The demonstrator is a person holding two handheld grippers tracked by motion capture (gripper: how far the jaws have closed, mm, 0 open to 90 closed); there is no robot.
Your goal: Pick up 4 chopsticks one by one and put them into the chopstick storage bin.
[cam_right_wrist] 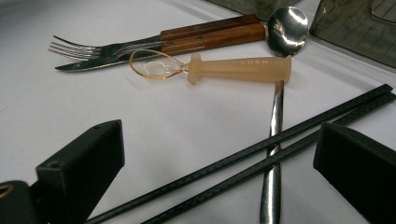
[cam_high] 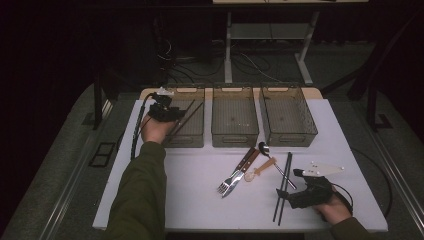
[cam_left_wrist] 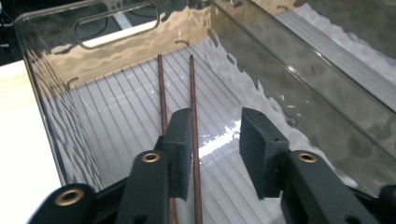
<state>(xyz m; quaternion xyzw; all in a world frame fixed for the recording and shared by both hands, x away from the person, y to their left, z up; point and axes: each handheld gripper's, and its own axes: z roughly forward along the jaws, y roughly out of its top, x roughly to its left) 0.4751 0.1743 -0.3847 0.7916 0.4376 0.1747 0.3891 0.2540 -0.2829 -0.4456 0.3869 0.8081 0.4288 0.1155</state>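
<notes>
the work in hand looks like sorting cutlery into the three bins. the left gripper (cam_high: 167, 113) hangs over the left bin (cam_left_wrist: 116, 37), jaws apart and pressing on nothing; the brown chopsticks (cam_left_wrist: 191, 93) lie on that bin's ribbed floor, one passing between the jaws and one under the left jaw, so this drop seems done. the right gripper (cam_high: 284, 194) sits well in front of the bins, jaws wide apart, with the black chopsticks (cam_right_wrist: 261, 156) lying flat on the cloth between them. next it would need to close on both sticks together and lift them level. the metal spoon (cam_right_wrist: 286, 28) crosses under them and may shift.
</notes>
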